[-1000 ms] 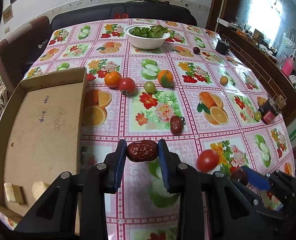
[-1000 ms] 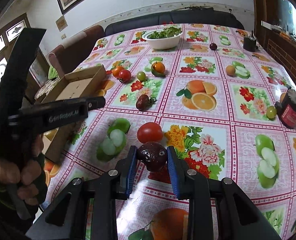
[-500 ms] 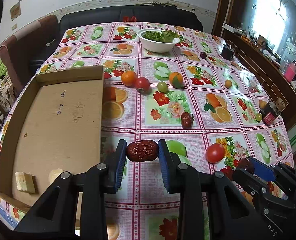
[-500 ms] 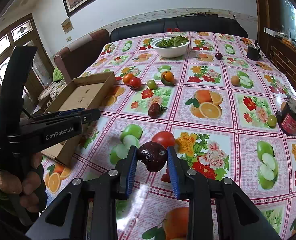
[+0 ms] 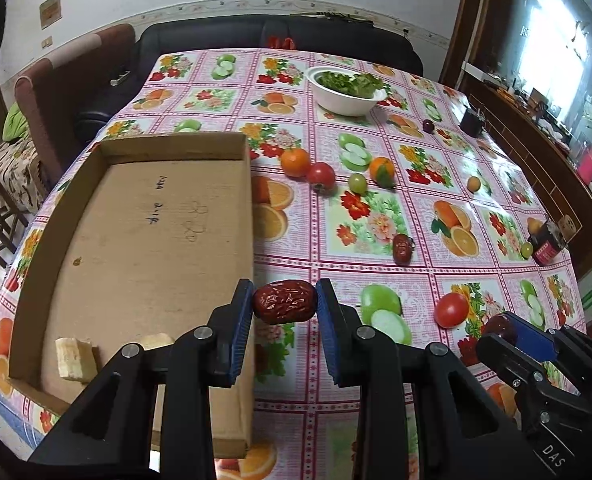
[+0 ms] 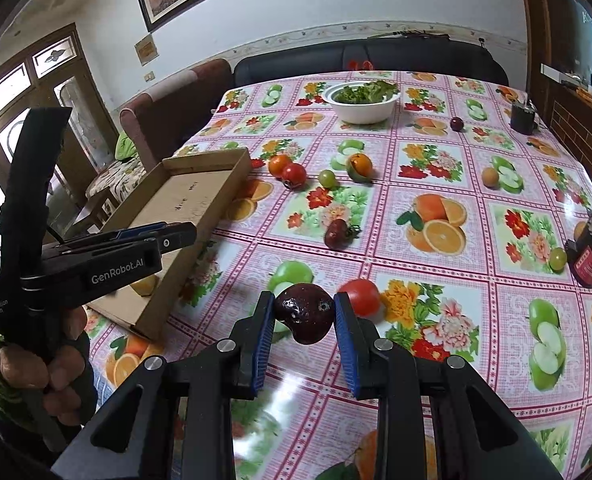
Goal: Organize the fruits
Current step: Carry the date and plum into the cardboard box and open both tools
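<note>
Gripping a wrinkled red date (image 5: 284, 302) between its blue pads, the left gripper (image 5: 283, 304) hangs beside the near right wall of the cardboard tray (image 5: 135, 240), which holds two pale chunks (image 5: 73, 360) at its near end. The right gripper (image 6: 304, 314) is clamped on a glossy dark plum (image 6: 306, 314) above the tablecloth (image 6: 436, 288). A white bowl (image 5: 346, 94) of green leaves sits at the table's far side. Oranges, tomatoes, a green grape (image 5: 357, 182) and another date (image 5: 402, 248) lie loose between.
</note>
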Tool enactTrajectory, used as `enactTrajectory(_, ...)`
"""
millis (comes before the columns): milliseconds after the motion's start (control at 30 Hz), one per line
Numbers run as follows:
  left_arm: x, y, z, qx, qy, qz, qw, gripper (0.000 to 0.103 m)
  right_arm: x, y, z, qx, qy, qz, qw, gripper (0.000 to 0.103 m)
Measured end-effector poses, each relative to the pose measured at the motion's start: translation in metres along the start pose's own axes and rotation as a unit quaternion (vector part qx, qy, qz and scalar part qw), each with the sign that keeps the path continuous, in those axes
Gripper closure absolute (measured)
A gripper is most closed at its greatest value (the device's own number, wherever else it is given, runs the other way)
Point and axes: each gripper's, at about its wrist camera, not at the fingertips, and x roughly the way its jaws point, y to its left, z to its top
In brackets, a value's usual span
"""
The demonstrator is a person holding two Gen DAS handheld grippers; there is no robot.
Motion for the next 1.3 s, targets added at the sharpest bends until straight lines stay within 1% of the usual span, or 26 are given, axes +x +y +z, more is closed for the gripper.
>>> enactTrajectory(600,-0.01,0.046,0.003,-0.038,-0.011,0.02,0.999,0.074,0.016,0.036,0.018,-0.032,0.005,0.028,0.999,0.073)
enactTrajectory(1100,-0.012,0.097,-0.004,-0.08,-0.009,0.054,0.9952,0.074,0.04,0.07,0.032,-0.056,0.013,0.06,0.997,0.073)
enactTrajectory(1300,-0.011,0.123,-0.007,-0.102,-0.005,0.068,0.9924,0.074,0.048,0.082,0.039,-0.061,0.014,0.077,0.995,0.073)
